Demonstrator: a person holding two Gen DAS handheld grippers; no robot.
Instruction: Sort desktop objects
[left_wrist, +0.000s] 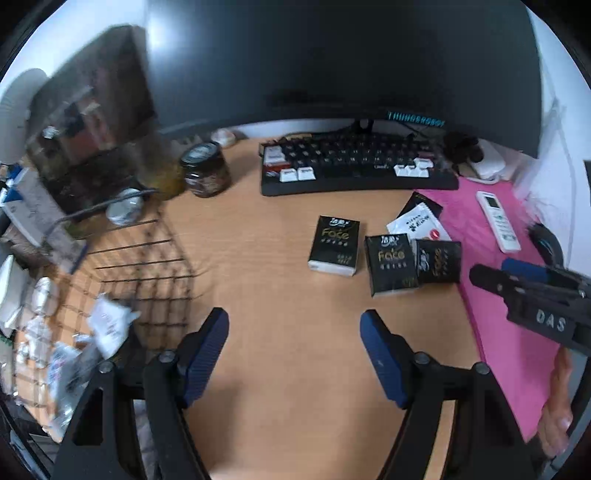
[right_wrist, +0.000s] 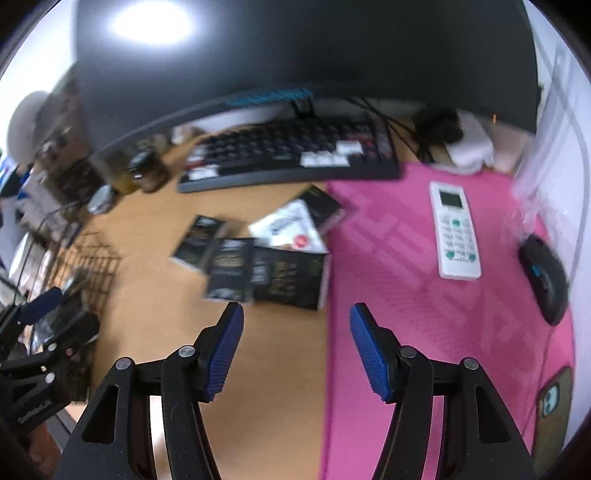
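Three black tissue packs marked "Face" (left_wrist: 334, 245) (right_wrist: 229, 267) lie mid-desk, beside a white wipes pouch (left_wrist: 415, 223) (right_wrist: 290, 225) at the edge of the pink mat (left_wrist: 491, 295) (right_wrist: 424, 332). A white remote (left_wrist: 498, 221) (right_wrist: 456, 230) rests on the mat. My left gripper (left_wrist: 293, 354) hangs open over bare wood, short of the packs, with nothing between its blue pads. My right gripper (right_wrist: 297, 350) is open too, astride the mat's left edge just below the packs. The right gripper (left_wrist: 524, 291) also shows at the right of the left wrist view.
A black keyboard (left_wrist: 354, 166) (right_wrist: 288, 155) sits under a large monitor (left_wrist: 332, 62). A dark jar (left_wrist: 207, 170) and a wire basket (left_wrist: 140, 277) holding crumpled wrappers stand at the left. A black mouse (right_wrist: 545, 280) lies at the mat's right edge.
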